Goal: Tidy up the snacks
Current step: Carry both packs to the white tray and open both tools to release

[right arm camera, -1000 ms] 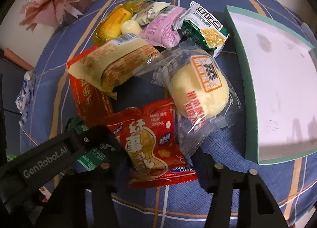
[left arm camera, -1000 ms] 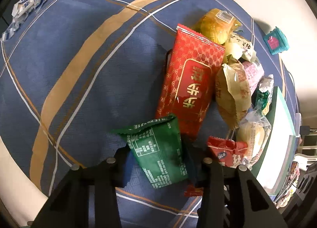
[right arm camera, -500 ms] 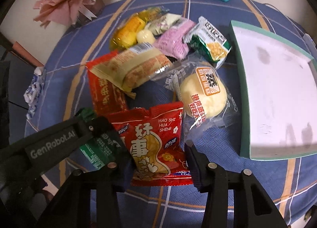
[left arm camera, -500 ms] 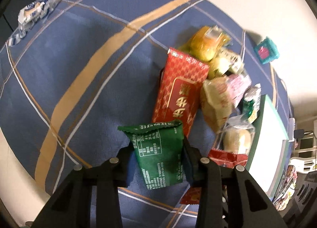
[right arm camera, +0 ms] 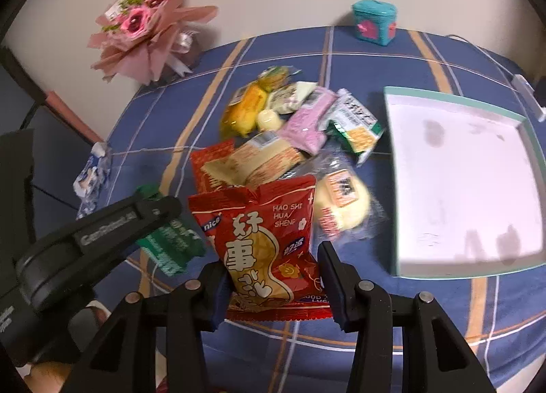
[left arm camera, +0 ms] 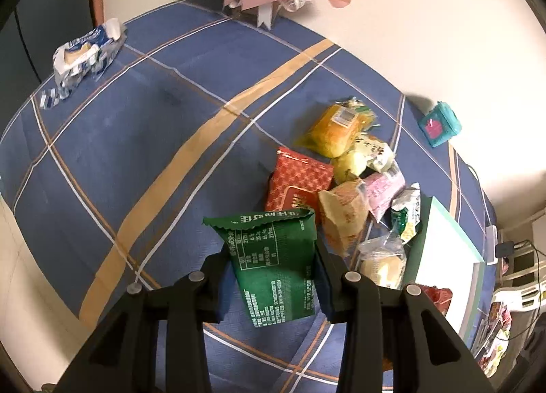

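Jaws of the left gripper [left arm camera: 273, 272] are clamped on a green snack packet [left arm camera: 273, 256], which is held clear above the blue plaid tablecloth [left arm camera: 136, 140]. Right gripper [right arm camera: 273, 277] jaws, having just closed in further, are pressed on a red peanut packet [right arm camera: 262, 243], also lifted off the cloth.

Seen only in the left wrist view: the nutrition table printed on the green packet, and a chair and cables off the table's right edge. A blue-and-white wrapper [left arm camera: 82, 58] is shown sharp at far left; it is blurred in the right wrist view.

Seen only in the right wrist view: the left gripper from the side, the peanut packet's front print, and the full white inside of the green-rimmed tray [right arm camera: 392, 181], well right of the snack pile [right arm camera: 290, 127]. The tray is seen only edge-on in the left view.

A pink bouquet [right arm camera: 143, 28] and a teal box [right arm camera: 373, 23] are caught in both views, at the wall side.
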`<action>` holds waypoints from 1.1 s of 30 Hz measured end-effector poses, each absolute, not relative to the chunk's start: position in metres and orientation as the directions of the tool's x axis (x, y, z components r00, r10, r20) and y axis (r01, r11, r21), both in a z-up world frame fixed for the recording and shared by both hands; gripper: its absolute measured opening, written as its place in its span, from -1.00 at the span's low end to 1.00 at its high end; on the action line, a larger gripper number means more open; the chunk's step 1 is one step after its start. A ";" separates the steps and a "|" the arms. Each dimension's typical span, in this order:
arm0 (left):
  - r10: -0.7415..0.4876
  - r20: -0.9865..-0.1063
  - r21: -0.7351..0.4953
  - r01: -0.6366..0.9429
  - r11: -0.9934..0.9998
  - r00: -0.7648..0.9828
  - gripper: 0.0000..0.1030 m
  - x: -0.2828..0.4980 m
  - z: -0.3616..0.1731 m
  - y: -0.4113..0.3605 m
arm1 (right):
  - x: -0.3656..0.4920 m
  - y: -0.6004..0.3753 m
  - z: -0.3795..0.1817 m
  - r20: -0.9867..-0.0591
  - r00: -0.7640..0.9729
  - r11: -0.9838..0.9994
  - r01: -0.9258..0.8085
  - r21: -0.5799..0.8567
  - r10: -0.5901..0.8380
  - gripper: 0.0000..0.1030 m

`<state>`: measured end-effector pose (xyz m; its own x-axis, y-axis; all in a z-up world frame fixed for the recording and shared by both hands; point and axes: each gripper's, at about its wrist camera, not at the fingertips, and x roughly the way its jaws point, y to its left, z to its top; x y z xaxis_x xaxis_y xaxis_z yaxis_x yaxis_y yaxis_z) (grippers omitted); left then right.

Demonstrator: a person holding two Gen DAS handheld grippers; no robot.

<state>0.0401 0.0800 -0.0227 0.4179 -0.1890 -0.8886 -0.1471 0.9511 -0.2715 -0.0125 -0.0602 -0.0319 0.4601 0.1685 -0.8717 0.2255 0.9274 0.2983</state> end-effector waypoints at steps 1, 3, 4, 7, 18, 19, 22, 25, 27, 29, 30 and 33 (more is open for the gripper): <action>-0.187 -0.890 -0.266 -0.138 0.954 0.417 -0.19 0.039 -0.022 0.076 | -0.015 -0.067 -0.031 -0.874 0.458 0.923 0.243 0.297 0.161 -0.04; -0.197 -0.890 -0.262 -0.108 0.959 0.410 -0.19 0.038 -0.021 0.065 | -0.022 -0.088 -0.028 -0.885 0.448 0.908 0.307 0.285 0.126 -0.04; -0.200 -0.892 -0.259 -0.095 0.961 0.406 -0.19 0.037 -0.021 0.059 | -0.022 -0.098 -0.029 -0.890 0.444 0.900 0.338 0.275 0.105 -0.04; -0.210 -0.892 -0.244 -0.036 0.969 0.401 -0.19 0.034 -0.019 0.036 | -0.033 -0.140 -0.028 -0.900 0.432 0.856 0.446 0.263 0.052 -0.04; -0.262 -0.885 -0.166 0.264 0.950 0.386 -0.19 0.021 -0.013 -0.089 | -0.067 -0.256 -0.029 -0.913 0.397 0.690 0.686 0.231 -0.089 -0.03; -0.262 -0.886 -0.159 0.280 0.947 0.383 -0.19 0.022 -0.014 -0.099 | -0.068 -0.263 -0.029 -0.912 0.400 0.684 0.691 0.232 -0.094 -0.03; -0.273 -0.890 -0.154 0.323 0.934 0.365 -0.19 0.028 -0.019 -0.125 | -0.067 -0.278 -0.031 -0.910 0.402 0.665 0.709 0.236 -0.106 -0.03; -0.277 -0.888 -0.142 0.354 0.924 0.366 -0.19 0.036 -0.023 -0.149 | -0.061 -0.288 -0.036 -0.907 0.404 0.648 0.722 0.240 -0.114 -0.03; -0.283 -0.885 -0.137 0.374 0.917 0.370 -0.19 0.042 -0.027 -0.164 | -0.056 -0.292 -0.039 -0.906 0.405 0.649 0.724 0.233 -0.127 -0.03; -0.287 -0.883 -0.134 0.385 0.913 0.372 -0.19 0.050 -0.030 -0.173 | -0.049 -0.299 -0.042 -0.906 0.402 0.652 0.724 0.225 -0.134 -0.02; -0.287 -0.882 -0.131 0.390 0.911 0.374 -0.19 0.054 -0.033 -0.179 | -0.046 -0.302 -0.045 -0.906 0.400 0.653 0.725 0.220 -0.138 -0.02; -0.287 -0.882 -0.123 0.405 0.906 0.374 -0.19 0.064 -0.039 -0.190 | -0.037 -0.314 -0.053 -0.909 0.386 0.652 0.732 0.198 -0.156 -0.02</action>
